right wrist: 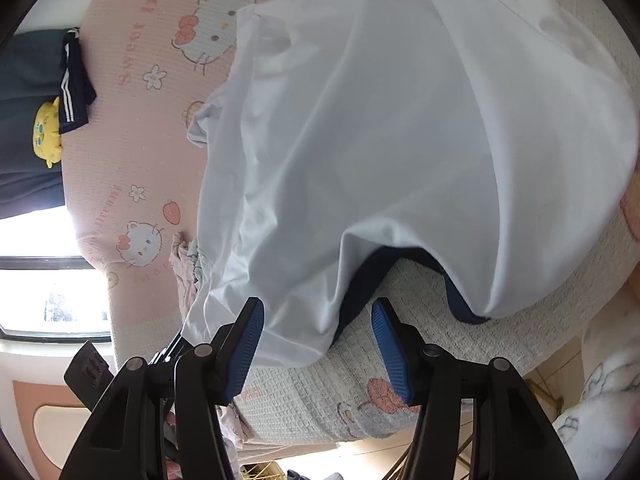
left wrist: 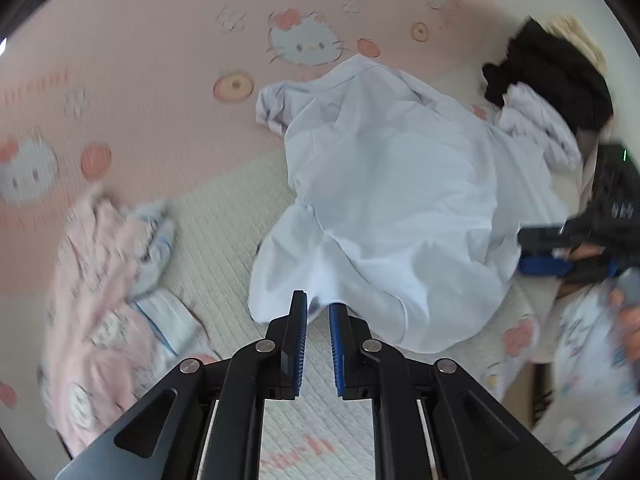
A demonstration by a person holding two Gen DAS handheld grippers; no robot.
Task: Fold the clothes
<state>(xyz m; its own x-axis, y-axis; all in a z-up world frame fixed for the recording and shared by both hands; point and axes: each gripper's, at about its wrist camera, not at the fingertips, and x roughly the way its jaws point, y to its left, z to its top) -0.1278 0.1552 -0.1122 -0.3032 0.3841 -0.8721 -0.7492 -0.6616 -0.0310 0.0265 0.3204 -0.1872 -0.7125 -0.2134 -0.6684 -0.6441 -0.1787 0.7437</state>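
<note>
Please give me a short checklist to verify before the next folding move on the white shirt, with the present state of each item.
1. Left gripper pinches the white shirt hem: ok, jaws nearly shut with cloth between the tips.
2. Right gripper grips the shirt: not ok, jaws stand apart, pads not pressing the cloth.
3. Shirt lies flat: not ok, bunched and wrinkled.
4. Free space on the pink bed cover left of the shirt: ok.
5. Black garment clear of the shirt: cannot tell.
6. Pink pyjamas apart from the shirt: ok.

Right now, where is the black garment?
In the left wrist view, the black garment lies at the upper right on the mat, just beyond the white shirt.
</note>
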